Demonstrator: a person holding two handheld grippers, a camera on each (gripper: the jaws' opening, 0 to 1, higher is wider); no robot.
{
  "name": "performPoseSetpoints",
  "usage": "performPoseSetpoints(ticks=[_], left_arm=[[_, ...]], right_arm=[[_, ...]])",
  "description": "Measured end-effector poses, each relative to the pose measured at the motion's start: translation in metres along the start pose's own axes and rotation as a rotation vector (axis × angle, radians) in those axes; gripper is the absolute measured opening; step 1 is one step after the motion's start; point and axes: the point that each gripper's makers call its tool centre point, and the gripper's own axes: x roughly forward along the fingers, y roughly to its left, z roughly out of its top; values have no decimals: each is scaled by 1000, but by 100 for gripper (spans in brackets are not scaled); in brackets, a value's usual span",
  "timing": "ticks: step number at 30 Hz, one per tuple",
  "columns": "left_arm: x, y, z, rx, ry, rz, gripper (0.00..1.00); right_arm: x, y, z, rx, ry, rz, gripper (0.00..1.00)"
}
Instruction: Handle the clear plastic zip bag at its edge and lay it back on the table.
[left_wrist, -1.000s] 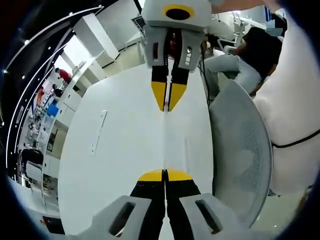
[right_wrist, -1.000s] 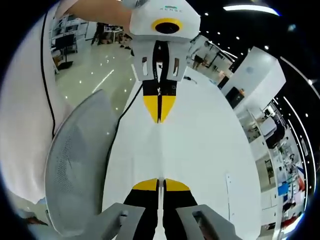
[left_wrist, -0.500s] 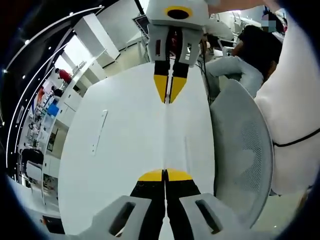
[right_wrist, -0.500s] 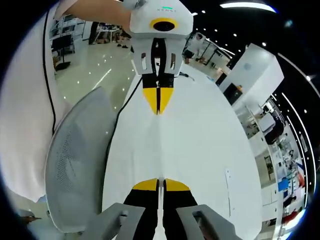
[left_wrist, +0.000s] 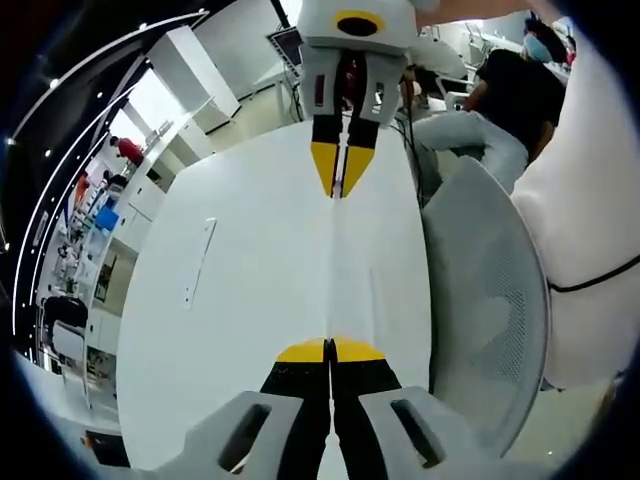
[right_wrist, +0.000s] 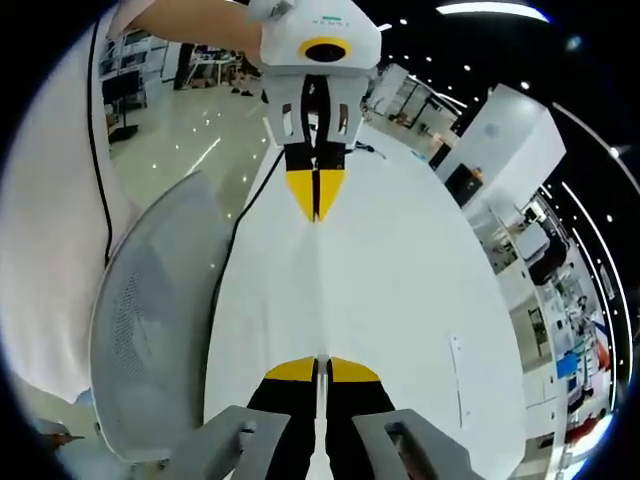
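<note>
**Bag held taut by both ends, above the tabletop**

Left gripper (left_wrist: 329, 352): fingers were pressed together with no visible gap, pinching the near end of the clear zip bag (left_wrist: 331, 270). The bag read as a thin edge-on line running from those fingers straight across to the right gripper (left_wrist: 341, 183), which faced back from the far end, its yellow fingers almost closed on the bag's other end. My read: gripping both ends kept the film stretched flat so it could be lowered without folding.

The bag sat over the middle of the white tabletop (left_wrist: 230, 300). Whether it touched the tabletop I couldn't tell. A grey mesh chair (left_wrist: 485, 320) stood just beside the tabletop on the person's side.

Left gripper view extras: a slim cable slot (left_wrist: 197, 262) in the tabletop, well apart from the bag, and a seated person in dark clothes beyond the tabletop's far end.

Right gripper view: same setup mirrored. Right gripper (right_wrist: 318, 366) fingers squeezed onto the bag (right_wrist: 318, 290), left gripper (right_wrist: 315, 195) opposite. It added the glossy floor (right_wrist: 170, 140) past the chair (right_wrist: 150, 330), and a black cable (right_wrist: 232, 255) along the tabletop's (right_wrist: 400, 290) edge.
</note>
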Motion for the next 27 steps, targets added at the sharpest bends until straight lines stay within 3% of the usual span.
performPoseSetpoints(ticks=[27], left_arm=[[-1,4,-5,-18,0,6,0]], right_arm=[[-4,-4,-12,23,10,-5,0]])
